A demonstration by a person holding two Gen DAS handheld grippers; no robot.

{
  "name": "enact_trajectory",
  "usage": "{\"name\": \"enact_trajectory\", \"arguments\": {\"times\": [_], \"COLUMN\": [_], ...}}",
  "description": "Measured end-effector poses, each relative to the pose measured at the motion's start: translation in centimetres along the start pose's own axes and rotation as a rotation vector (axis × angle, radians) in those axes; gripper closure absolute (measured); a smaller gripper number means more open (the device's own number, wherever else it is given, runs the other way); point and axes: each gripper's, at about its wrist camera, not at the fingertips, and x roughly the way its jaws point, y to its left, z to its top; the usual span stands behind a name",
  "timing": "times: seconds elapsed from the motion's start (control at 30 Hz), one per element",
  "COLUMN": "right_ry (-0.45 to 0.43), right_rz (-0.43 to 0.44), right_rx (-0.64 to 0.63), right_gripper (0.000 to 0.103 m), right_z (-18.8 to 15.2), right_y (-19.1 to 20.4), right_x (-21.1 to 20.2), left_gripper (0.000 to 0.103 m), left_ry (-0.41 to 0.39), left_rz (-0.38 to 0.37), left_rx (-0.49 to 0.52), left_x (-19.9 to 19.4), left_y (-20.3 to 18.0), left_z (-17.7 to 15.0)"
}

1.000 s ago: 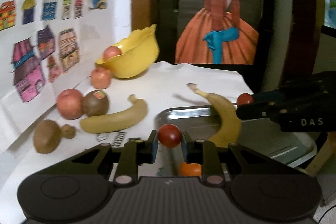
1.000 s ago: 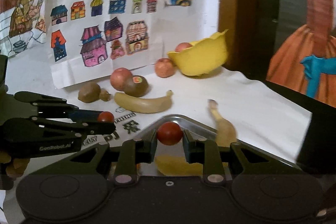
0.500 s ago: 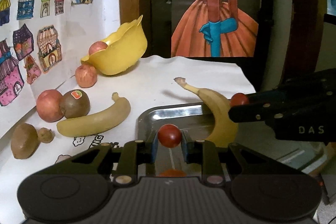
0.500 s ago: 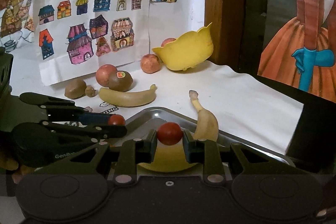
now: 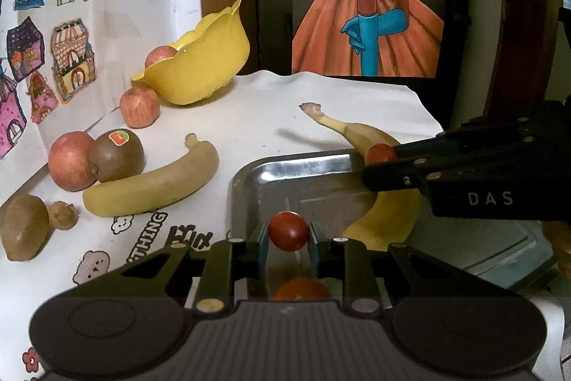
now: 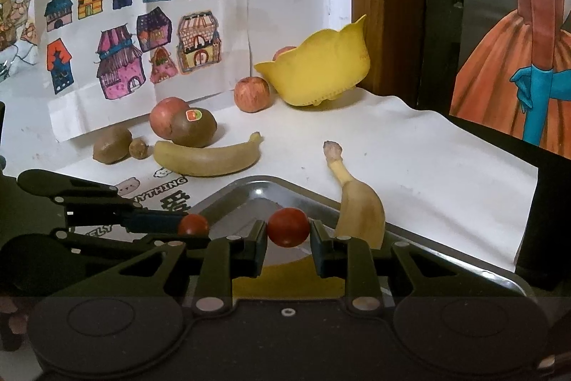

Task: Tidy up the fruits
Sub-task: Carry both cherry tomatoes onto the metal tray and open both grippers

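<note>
Our left tongs point(image 5: 288, 234) pinch one cherry tomato point(image 5: 287, 230) and our right tongs point(image 6: 288, 232) pinch another point(image 6: 288, 226), both hanging low over the near end of the steel tray point(image 5: 296, 166), so each drop lies straight down. The left view alone shows an orange fruit point(image 5: 301, 288) under the left tongs; the right view shows the tray's banana point(image 6: 360, 213) just beside the right tongs, its stem pointing away onto the tabletop point(image 6: 410, 145)

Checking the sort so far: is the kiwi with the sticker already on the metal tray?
No. The stickered kiwi sits on the white cloth against a red apple, behind the banana and well clear of the metal tray.
</note>
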Motion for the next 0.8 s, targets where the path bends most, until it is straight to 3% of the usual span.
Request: {"name": "enact_trajectory", "arguments": {"times": [0.5,0.8], "right_ry": [0.003,-0.066], "right_rz": [-0.013,-0.04], "right_rx": [0.007,0.011], "right_gripper": [0.072,0.048], "right_z": [-0.2,-0.2], "right_y": [-0.1,0.3], "right_x": [0.0,-3.8], "left_gripper": [0.075,0.04], "left_ry": [0.01,-0.054], "left_rz": [0.001,0.017], "left_rx": [0.003,-0.021], "left_x": [0.1,-3.2], "left_y": [-0.4,-0.5], "left_z": [0.0,0.2]}}
